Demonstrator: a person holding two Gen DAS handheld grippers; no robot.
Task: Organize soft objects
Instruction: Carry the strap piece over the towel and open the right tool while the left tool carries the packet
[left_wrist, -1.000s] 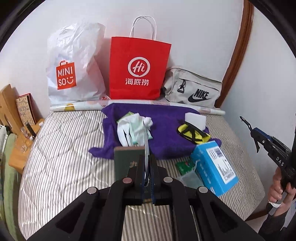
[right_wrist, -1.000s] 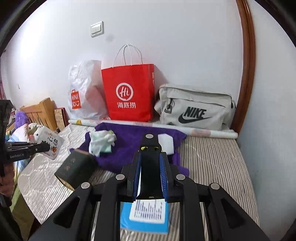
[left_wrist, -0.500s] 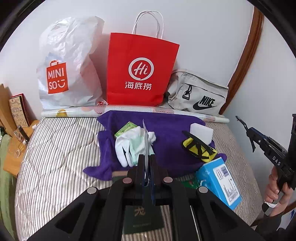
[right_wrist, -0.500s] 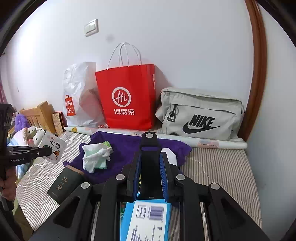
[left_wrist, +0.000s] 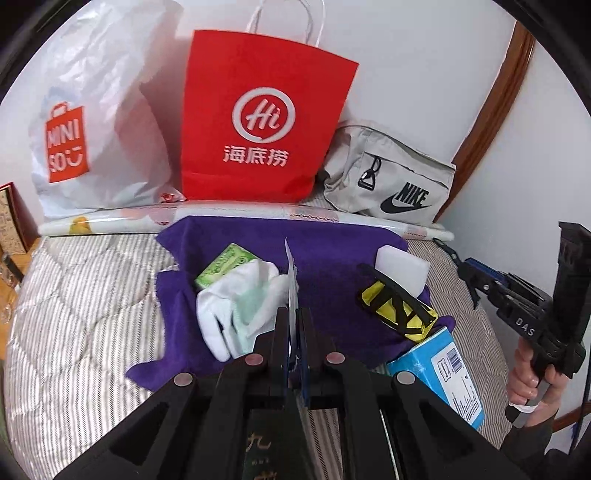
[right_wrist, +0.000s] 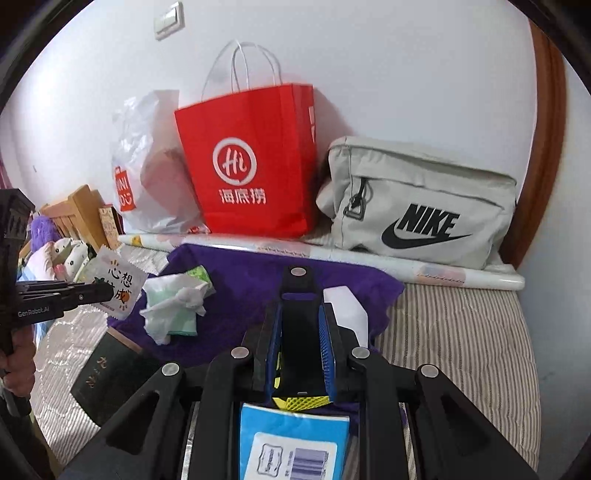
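My left gripper (left_wrist: 291, 314) is shut on a thin white packet (left_wrist: 291, 280), seen edge-on; from the right wrist view the packet (right_wrist: 120, 288) shows orange print and hangs above the bed's left side. My right gripper (right_wrist: 300, 321) is shut on a black flat object (right_wrist: 300, 354) above the purple cloth (right_wrist: 258, 288). On the cloth (left_wrist: 325, 266) lie white gloves (left_wrist: 240, 310), a green tissue pack (left_wrist: 225, 264), a white sponge block (left_wrist: 402, 267) and a yellow-black mesh item (left_wrist: 399, 306).
A blue box (left_wrist: 447, 373) and a dark green booklet (right_wrist: 107, 373) lie at the near edge of the striped bed (left_wrist: 81, 302). Against the wall stand a Miniso bag (left_wrist: 92, 122), a red paper bag (left_wrist: 258, 122), a grey Nike bag (right_wrist: 421, 206) and a rolled sheet (left_wrist: 258, 216).
Both grippers moved forward toward the wall and the purple cloth, still holding their items. The green booklet has slid under the left gripper's view.
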